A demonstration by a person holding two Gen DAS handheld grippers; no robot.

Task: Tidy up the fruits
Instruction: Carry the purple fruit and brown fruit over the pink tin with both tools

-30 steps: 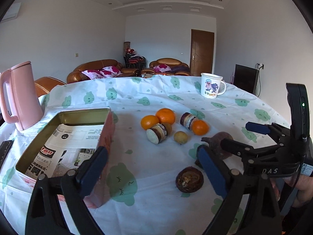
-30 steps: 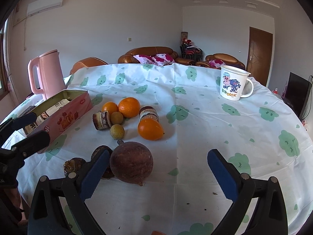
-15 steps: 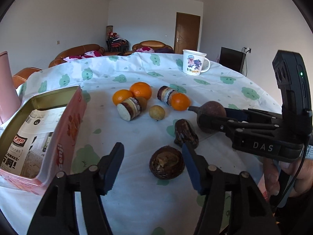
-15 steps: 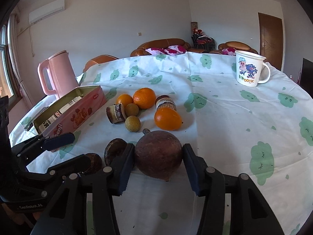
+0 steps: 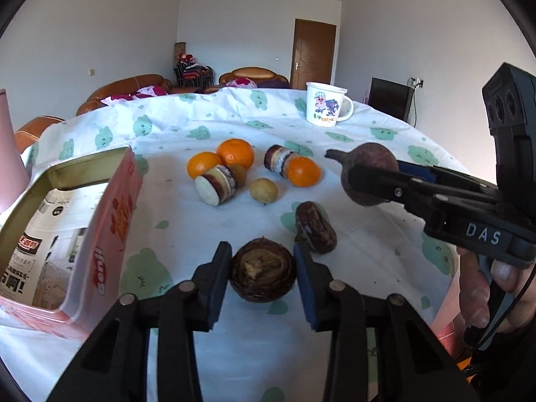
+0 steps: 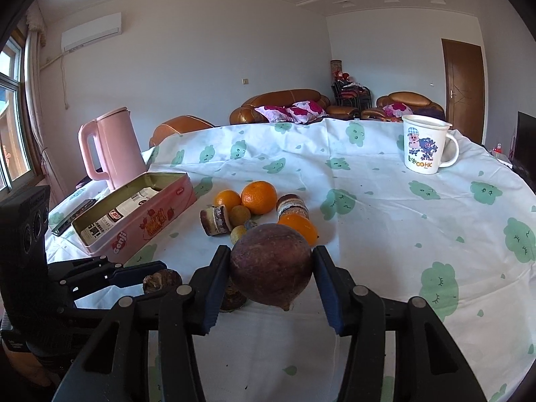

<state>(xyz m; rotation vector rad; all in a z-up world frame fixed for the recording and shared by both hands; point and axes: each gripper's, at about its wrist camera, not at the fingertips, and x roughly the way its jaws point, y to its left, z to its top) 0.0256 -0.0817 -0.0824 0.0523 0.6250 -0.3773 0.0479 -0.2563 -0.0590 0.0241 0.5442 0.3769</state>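
Note:
My left gripper [image 5: 263, 274] is shut on a dark brown half fruit shell [image 5: 263, 273] low over the cloth. My right gripper [image 6: 272, 268] is shut on a round dark purple fruit [image 6: 271, 264] and holds it above the table; it also shows in the left wrist view [image 5: 368, 176]. Another dark shell piece [image 5: 315, 232] lies between them. Three oranges [image 5: 235, 152], two small yellowish fruits [image 5: 263, 190] and two layered cake rolls [image 5: 217, 184] sit mid-table. An open pink tin [image 5: 110, 221] lined with newspaper stands at the left.
A pink kettle [image 6: 109, 149] stands behind the tin at the far left. A white cartoon mug [image 6: 425, 145] stands at the back right. A dark flat object [image 6: 72, 211] lies left of the tin. The round table carries a white cloth with green prints [image 6: 435, 234].
Both grippers went from open to closed: the left one closed on the brown shell, the right one closed on the purple fruit and lifted it off the cloth.

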